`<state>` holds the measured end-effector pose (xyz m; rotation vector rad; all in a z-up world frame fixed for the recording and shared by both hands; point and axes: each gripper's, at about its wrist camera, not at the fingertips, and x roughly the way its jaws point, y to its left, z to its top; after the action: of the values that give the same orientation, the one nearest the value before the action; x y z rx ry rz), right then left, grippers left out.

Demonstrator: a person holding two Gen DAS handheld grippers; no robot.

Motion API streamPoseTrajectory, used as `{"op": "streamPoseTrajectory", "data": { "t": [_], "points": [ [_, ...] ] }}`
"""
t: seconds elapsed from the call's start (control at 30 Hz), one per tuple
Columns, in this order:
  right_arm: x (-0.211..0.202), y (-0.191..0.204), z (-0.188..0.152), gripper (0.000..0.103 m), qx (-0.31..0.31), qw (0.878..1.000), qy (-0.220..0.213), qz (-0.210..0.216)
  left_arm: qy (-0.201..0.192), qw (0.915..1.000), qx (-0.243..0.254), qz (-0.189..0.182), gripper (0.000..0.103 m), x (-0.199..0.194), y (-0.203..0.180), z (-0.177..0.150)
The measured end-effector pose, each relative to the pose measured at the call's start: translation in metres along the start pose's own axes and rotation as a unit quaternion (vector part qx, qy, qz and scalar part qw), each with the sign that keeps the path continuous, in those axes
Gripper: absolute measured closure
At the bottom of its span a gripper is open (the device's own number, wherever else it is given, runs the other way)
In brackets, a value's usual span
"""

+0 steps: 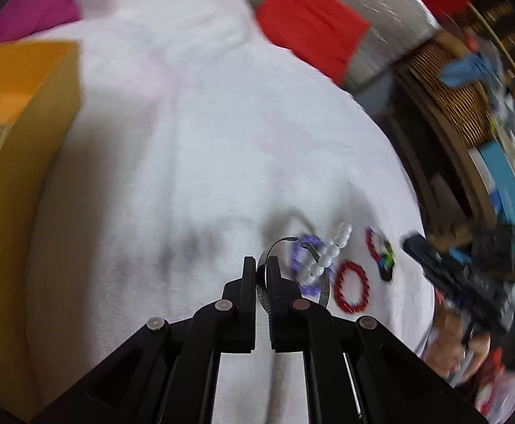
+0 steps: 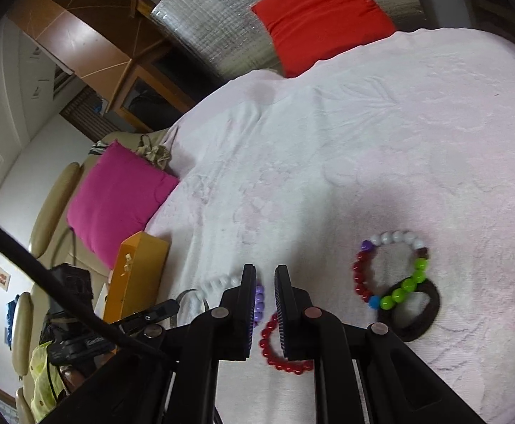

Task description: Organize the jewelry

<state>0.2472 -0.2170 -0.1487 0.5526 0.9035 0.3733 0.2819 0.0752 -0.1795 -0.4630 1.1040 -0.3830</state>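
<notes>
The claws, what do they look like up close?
Both claws, left claw and right claw, are matte black plastic. Each has two flat, straight fingers on jointed arms with round metal pins. A black cable runs beside the right one.

Left tongs [image 1: 261,265]: matte black plastic, two flat upright fingers on angled black linkage arms; four round pivot pins along the arms, grey to dull brown. A thin pale strip shows in a slot of the right-hand arm. Right tongs [image 2: 265,275]: same black build, ribbed inner finger faces, three round metallic pins visible, thick black cable [image 2: 45,279] crossing at left. Bare skin of a hand [image 1: 459,342] shows, blurred.
</notes>
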Motion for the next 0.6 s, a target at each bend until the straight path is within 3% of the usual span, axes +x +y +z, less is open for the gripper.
{"op": "streamPoseTrajectory", "data": {
  "t": [0.07,0.23,0.33,0.43,0.6],
  "points": [
    [-0.003,-0.004,0.002,0.089,0.003,1.000,-0.005,-0.004,-0.009,0.9994,0.000,0.034,0.098,0.001,0.004,0.003],
    [-0.009,-0.011,0.004,0.089,0.009,1.000,-0.011,-0.013,-0.020,0.9994,0.029,-0.004,0.098,-0.003,-0.009,0.002],
    [-0.012,-0.012,0.005,0.089,0.006,1.000,-0.012,-0.020,-0.042,0.9982,0.039,0.020,0.098,-0.010,-0.009,0.004],
    [-0.017,-0.018,0.009,0.089,0.006,0.999,-0.021,-0.040,-0.035,0.9980,0.048,0.021,0.098,-0.009,-0.011,0.004],
    [-0.011,-0.040,0.017,0.089,0.035,0.997,-0.011,-0.067,-0.006,0.9904,0.137,0.013,0.096,-0.005,-0.038,-0.010]
  ]
}}
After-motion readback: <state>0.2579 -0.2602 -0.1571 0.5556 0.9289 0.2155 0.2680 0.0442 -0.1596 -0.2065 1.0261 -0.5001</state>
